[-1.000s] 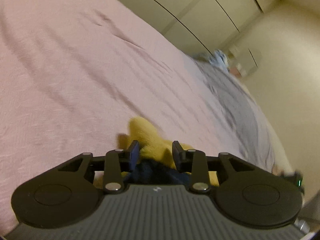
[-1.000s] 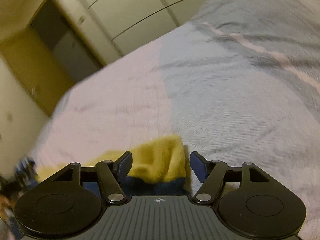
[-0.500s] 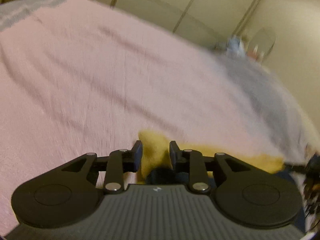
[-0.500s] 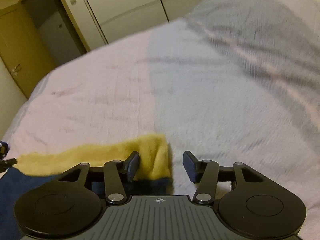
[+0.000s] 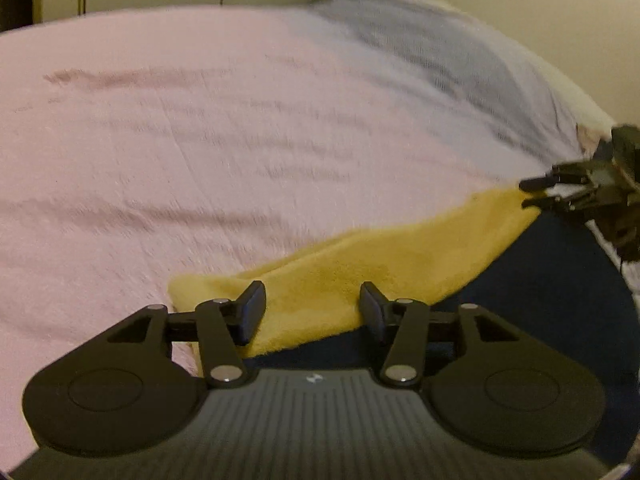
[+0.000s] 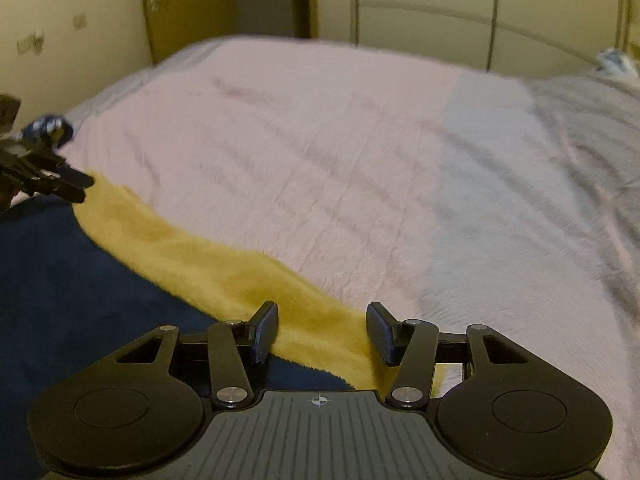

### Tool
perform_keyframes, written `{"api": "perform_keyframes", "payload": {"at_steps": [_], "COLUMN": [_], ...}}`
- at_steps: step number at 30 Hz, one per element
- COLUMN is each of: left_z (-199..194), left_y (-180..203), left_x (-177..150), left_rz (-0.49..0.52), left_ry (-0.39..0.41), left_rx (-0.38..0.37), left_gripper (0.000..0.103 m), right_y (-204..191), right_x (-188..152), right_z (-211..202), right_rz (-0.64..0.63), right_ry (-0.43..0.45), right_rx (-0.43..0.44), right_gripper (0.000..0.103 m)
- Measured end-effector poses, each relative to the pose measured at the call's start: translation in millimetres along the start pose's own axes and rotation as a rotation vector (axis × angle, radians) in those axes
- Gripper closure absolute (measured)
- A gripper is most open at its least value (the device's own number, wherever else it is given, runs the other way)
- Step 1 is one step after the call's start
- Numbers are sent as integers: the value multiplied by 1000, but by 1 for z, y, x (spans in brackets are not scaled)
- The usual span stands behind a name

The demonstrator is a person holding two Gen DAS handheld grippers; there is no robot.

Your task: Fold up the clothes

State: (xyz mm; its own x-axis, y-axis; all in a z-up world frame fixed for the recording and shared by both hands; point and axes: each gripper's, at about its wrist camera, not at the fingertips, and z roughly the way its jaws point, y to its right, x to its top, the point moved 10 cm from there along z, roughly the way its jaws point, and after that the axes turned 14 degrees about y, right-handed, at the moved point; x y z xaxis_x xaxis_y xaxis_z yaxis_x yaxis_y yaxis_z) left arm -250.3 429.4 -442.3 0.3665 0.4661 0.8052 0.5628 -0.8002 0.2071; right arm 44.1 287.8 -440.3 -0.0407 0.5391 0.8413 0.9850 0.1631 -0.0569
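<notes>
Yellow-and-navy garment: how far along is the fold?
Done: the garment lies spread on the bed, yellow band along its far edge. In hand: nothing gripped; the left gripper is opening with the left corner between its jaws, the right gripper stands open over the right corner. Left: no finished fold shows yet.

the left gripper (image 5: 312, 310) is matte black: two flat fingers on pivoting link arms with silver screw heads, two round discs on its body, a grey ribbed housing with a small white mark. the right gripper (image 6: 322, 330) is built alike, its pads finely ribbed, its housing mark a crosshair circle.
</notes>
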Motion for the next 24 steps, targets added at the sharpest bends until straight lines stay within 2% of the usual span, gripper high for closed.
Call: {"api": "perform_keyframes", "payload": {"at_steps": [1, 2, 3, 4, 8, 10, 11, 14, 15, 19, 21, 24], "left_z": [4, 5, 5, 4, -17, -29, -30, -20, -11, 14, 10, -10], "left_y": [3, 7, 7, 9, 13, 8, 6, -3, -5, 1, 2, -9], "left_x": [-4, -6, -7, -5, 16, 31, 35, 34, 28, -5, -7, 5], "left_rz": [19, 35, 47, 67, 91, 53, 51, 48, 52, 115, 142, 139], "left_ry": [-11, -15, -7, 21, 171, 246, 257, 237, 207, 96, 100, 128], "left_rx": [-10, -10, -1, 3, 20, 25, 36, 91, 102, 126, 159, 263], "left_gripper": [86, 103, 103, 103, 103, 103, 103, 103, 103, 102, 99, 97], "right_y": [2, 3, 5, 5, 6, 12, 15, 25, 26, 19, 19, 22], "right_x": [-5, -7, -9, -9, 6, 15, 19, 24, 20, -11, -13, -3], "right_z": [4, 8, 12, 11, -6, -14, -18, -13, -7, 22, 23, 10], "right_rz": [12, 22, 32, 26, -24, -1, 11, 26, 33, 7, 9, 29], "right_ry": [-14, -16, -18, -12, 110, 166, 187, 203, 184, 27, 25, 37], "right_rx": [14, 27, 39, 38, 4, -13, -22, -80, -85, -93, -122, -194], "right_gripper": [51, 58, 92, 100, 101, 101, 101, 101, 101, 101, 100, 91]}}
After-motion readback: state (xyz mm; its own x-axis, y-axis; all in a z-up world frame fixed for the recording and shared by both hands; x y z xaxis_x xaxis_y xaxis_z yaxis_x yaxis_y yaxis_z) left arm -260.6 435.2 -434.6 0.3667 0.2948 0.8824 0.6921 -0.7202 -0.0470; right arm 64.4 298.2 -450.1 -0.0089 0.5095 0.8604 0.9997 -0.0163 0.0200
